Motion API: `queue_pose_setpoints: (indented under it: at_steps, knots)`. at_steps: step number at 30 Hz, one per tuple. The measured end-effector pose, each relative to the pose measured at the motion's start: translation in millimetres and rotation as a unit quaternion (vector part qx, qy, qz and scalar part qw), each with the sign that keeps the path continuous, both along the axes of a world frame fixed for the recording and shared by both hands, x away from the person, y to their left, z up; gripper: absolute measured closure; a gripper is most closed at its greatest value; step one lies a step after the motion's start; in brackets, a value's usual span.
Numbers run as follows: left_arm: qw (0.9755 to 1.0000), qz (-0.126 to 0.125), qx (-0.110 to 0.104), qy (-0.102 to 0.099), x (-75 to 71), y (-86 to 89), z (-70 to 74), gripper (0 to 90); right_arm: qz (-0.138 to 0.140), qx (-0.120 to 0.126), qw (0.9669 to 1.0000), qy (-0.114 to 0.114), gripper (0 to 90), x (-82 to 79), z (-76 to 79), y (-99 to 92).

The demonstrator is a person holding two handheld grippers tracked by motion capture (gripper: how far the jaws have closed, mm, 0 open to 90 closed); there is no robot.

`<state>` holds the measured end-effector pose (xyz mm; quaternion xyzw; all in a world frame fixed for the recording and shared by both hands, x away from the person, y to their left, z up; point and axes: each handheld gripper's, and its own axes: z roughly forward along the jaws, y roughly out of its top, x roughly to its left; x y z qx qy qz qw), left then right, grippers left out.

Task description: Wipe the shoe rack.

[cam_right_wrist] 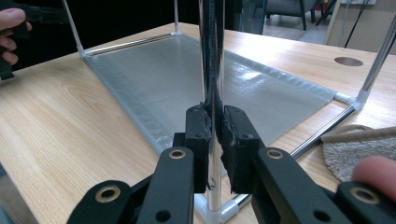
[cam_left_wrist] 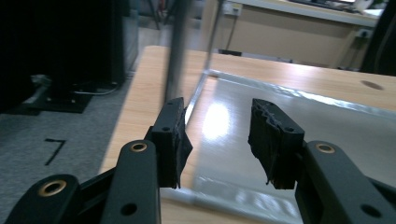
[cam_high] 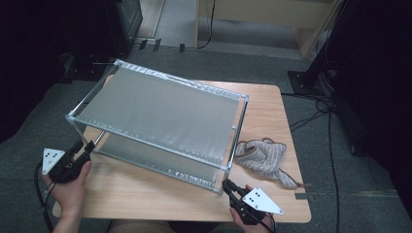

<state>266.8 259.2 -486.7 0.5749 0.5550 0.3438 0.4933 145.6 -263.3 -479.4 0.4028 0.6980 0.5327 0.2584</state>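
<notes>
A two-shelf rack (cam_high: 160, 104) with thin metal posts and grey fabric shelves stands on the wooden table (cam_high: 145, 194). My right gripper (cam_high: 227, 185) is at the rack's near right corner, and its jaws (cam_right_wrist: 215, 126) are shut on the upright corner post (cam_right_wrist: 212, 46). My left gripper (cam_high: 82, 147) sits at the rack's near left corner. Its jaws (cam_left_wrist: 217, 130) stand apart with nothing pressed between them. The left corner post (cam_left_wrist: 176, 51) rises just beyond the left pad, and the lower shelf (cam_left_wrist: 327, 130) lies ahead.
A crumpled beige knitted cloth (cam_high: 265, 155) lies on the table right of the rack, close to my right hand (cam_right_wrist: 373, 170). Cables (cam_high: 320, 104) run over the grey carpet on the right. Dark equipment stands at the far left and right.
</notes>
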Motion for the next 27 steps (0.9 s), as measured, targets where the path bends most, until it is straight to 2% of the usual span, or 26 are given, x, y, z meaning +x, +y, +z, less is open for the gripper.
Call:
queue_pose_setpoints:
  at_steps: [5,6,10,11,12,19,27]
  knots:
    - [0.9997,0.022,0.01,0.002,8.4,4.3,-1.2,57.0,0.0,0.001,1.0,-0.001,81.6,-4.1,-0.8,-3.4]
    - [0.9995,0.023,0.021,0.003,13.2,4.3,-2.3,57.5,0.0,0.001,1.0,-0.002,81.6,-5.4,-1.1,-4.4]
    - [0.9993,0.013,0.036,0.005,21.2,4.1,-3.9,74.4,0.002,0.002,1.0,-0.002,81.5,-5.9,-1.6,-5.7]
    - [0.999,0.011,0.043,0.01,23.7,5.4,-4.1,74.4,0.002,0.002,1.0,-0.002,81.5,-5.9,-1.6,-5.7]
    - [0.9992,0.002,0.039,0.012,25.7,7.8,-4.8,78.6,0.004,0.004,1.0,0.0,81.5,-5.6,-1.9,-5.7]
    - [0.9992,-0.003,0.038,0.013,19.7,11.5,-4.4,79.6,0.001,0.004,1.0,0.002,81.3,-2.4,-2.0,-5.0]
    - [0.9996,0.002,0.023,0.019,0.1,26.2,-4.1,79.2,-0.025,0.0,0.9996,0.01,80.7,14.1,-1.9,5.5]
